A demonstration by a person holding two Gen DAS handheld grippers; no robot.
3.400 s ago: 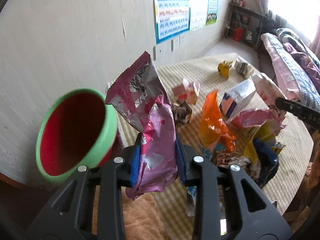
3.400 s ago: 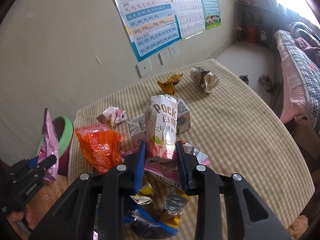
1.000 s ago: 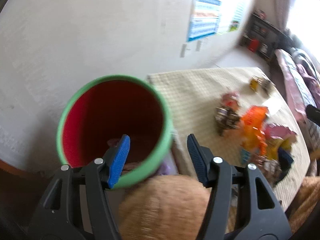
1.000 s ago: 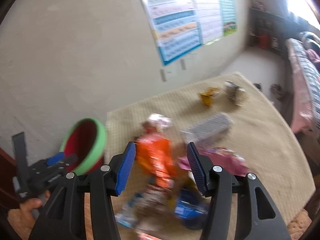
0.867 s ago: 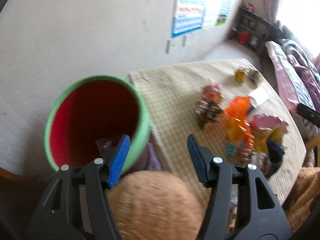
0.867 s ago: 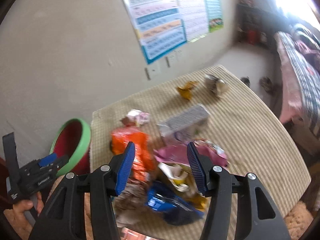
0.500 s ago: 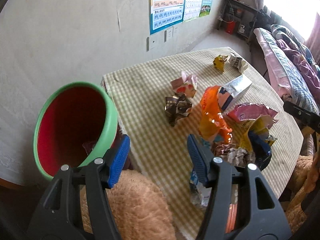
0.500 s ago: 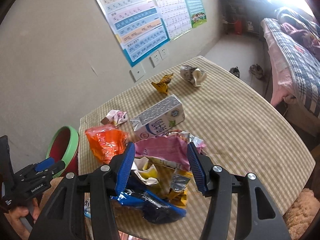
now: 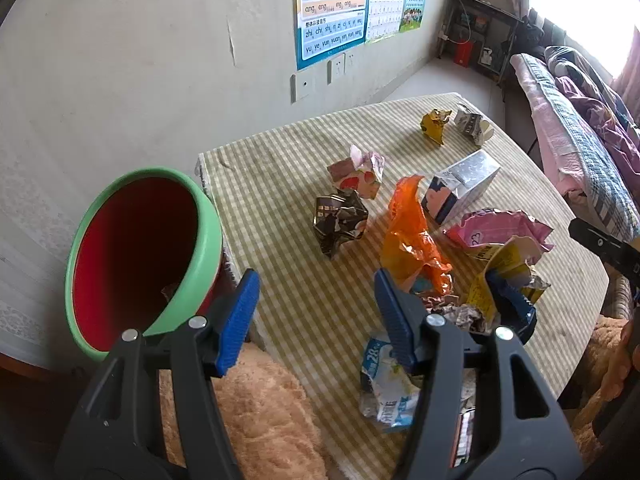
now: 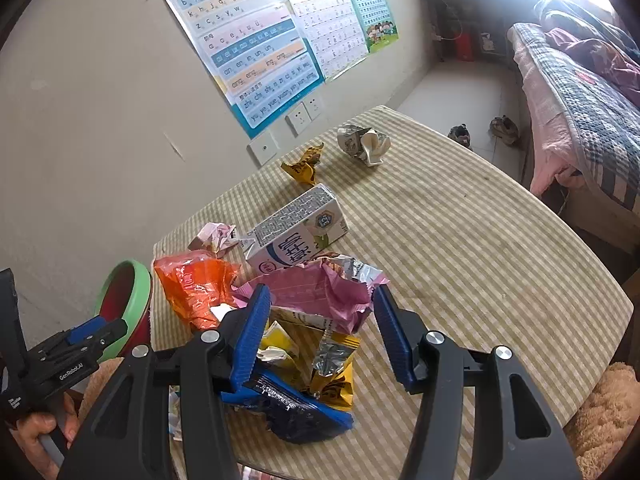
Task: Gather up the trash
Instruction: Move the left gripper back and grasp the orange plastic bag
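Between right tongs (image 10: 320, 330), pink wrapper (image 10: 316, 290)

Purple wrapper gone from left gripper (image 9: 316, 316); jaws empty, apart.

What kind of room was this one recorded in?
Most likely a lived-in bedroom at home: a bed with quilts stands along one side, pinyin learning charts hang on the wall, and shoes lie on the floor beyond the checked table.
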